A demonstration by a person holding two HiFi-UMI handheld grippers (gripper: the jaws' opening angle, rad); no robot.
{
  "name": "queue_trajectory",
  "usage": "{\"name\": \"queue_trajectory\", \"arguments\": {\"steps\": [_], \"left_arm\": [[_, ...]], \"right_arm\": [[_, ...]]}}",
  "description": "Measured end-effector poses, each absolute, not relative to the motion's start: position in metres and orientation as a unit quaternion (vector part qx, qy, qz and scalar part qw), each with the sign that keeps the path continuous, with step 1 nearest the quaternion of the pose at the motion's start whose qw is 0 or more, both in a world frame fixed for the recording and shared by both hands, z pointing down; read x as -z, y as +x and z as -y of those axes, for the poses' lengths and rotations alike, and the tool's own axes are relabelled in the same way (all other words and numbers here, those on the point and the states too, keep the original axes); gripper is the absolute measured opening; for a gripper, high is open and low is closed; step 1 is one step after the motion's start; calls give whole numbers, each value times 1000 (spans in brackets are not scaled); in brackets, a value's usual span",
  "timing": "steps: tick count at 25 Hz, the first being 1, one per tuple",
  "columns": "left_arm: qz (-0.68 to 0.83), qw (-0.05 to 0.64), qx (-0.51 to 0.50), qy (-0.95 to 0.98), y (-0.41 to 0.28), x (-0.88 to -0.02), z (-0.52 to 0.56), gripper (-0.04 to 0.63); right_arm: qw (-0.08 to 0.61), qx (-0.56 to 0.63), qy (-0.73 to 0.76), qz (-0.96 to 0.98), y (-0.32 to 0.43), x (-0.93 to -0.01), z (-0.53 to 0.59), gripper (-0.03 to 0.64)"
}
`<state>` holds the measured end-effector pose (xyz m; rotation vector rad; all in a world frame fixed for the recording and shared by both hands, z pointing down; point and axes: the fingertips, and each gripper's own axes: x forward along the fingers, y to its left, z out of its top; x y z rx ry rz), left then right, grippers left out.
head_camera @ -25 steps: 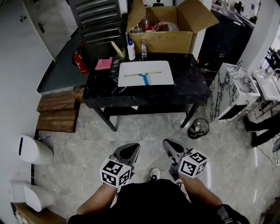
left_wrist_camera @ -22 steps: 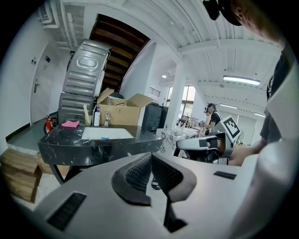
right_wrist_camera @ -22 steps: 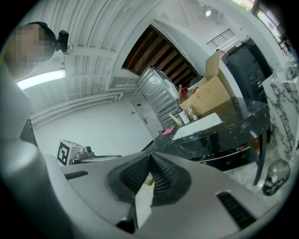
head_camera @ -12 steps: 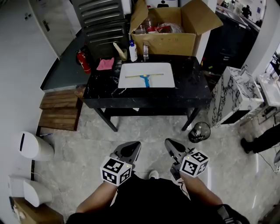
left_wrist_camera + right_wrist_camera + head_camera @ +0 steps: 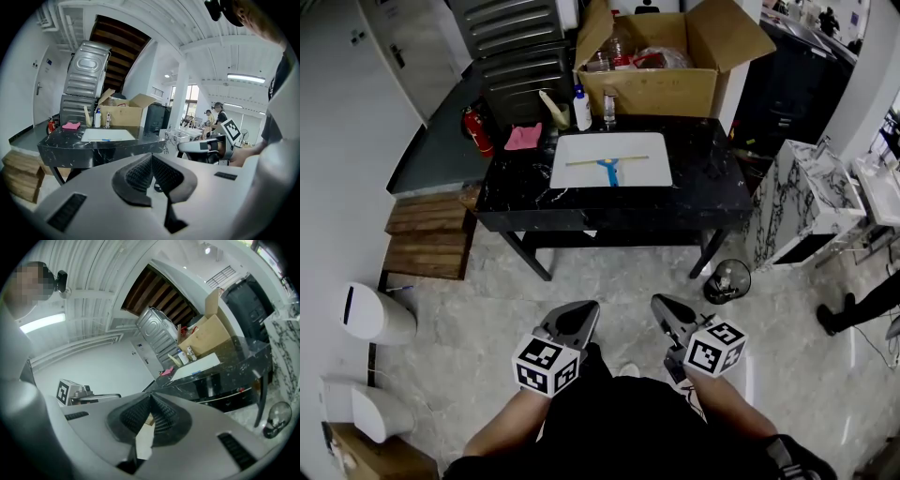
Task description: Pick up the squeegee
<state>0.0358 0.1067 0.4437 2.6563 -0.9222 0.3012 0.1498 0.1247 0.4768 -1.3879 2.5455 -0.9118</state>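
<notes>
The squeegee (image 5: 608,166), with a blue handle and a pale blade, lies on a white board (image 5: 652,172) on the black marble table (image 5: 703,197) far ahead of me. The same board (image 5: 105,135) shows small in the left gripper view, and the board (image 5: 197,366) shows again in the right gripper view. My left gripper (image 5: 584,313) and right gripper (image 5: 659,306) hang low in front of my body over the floor, well short of the table. Both have their jaws closed together, with nothing between them.
At the table's back stand an open cardboard box (image 5: 656,89), a spray bottle (image 5: 580,106), a pink cloth (image 5: 524,138) and a fire extinguisher (image 5: 478,131). Wooden pallets (image 5: 427,234) lie left, a marble-patterned cabinet (image 5: 797,206) and small bin (image 5: 724,280) right. White bins (image 5: 375,314) stand at left.
The view has shifted slightly toward the table; both grippers stay low in front of my body, shut and empty. A person's legs at the right edge have moved.
</notes>
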Motion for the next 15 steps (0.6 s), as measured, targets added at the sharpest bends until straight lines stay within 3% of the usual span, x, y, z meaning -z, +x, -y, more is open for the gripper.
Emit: {"name": "queue_trajectory", "arguments": {"steps": [15], "left_arm": [[299, 149, -91, 938, 55, -435, -67, 17]], "right_arm": [[40, 304, -474, -825, 162, -487, -98, 9]]}}
